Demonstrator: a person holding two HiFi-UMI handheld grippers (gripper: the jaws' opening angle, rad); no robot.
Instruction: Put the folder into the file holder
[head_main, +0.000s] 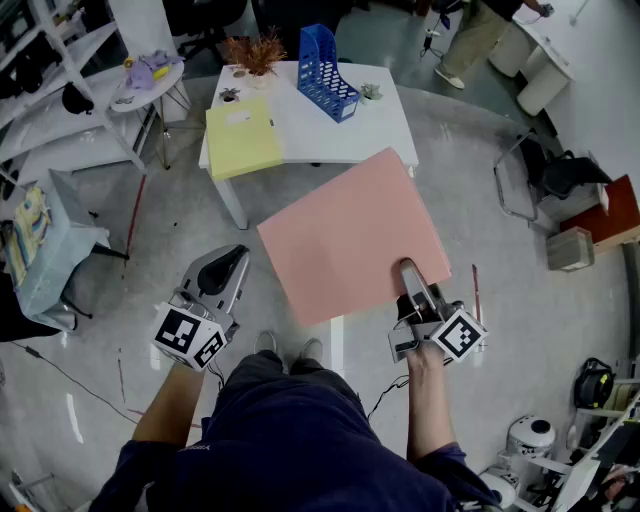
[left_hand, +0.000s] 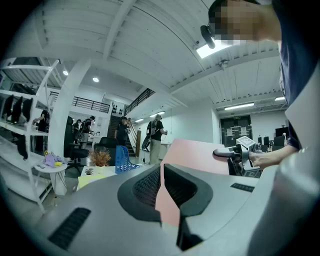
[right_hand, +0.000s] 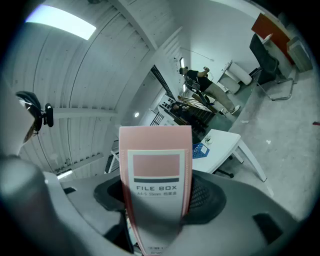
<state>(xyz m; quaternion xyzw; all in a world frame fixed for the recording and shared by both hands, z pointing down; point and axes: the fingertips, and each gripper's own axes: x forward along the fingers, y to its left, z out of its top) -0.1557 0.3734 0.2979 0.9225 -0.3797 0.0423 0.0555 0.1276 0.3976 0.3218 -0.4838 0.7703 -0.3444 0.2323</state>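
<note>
The right tongs (head_main: 408, 272) clamp the pink folder (head_main: 350, 235) by its near edge (label: FILE BOX). The left tongs (head_main: 232, 258) are narrowly apart and empty, just left of the folder. Farther off, the blue file holder (head_main: 325, 75) stands on the white table (head_main: 330, 135), with a yellow folder (head_main: 242, 138) to its left.

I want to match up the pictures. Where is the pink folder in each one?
Head view: the pink folder is in the middle, held flat above the floor.
Left gripper view: right of centre, beyond the jaws.
Right gripper view: dead centre, its labelled spine between the jaws.
Shared landmark: the blue file holder, beyond the folder in every view.
</note>
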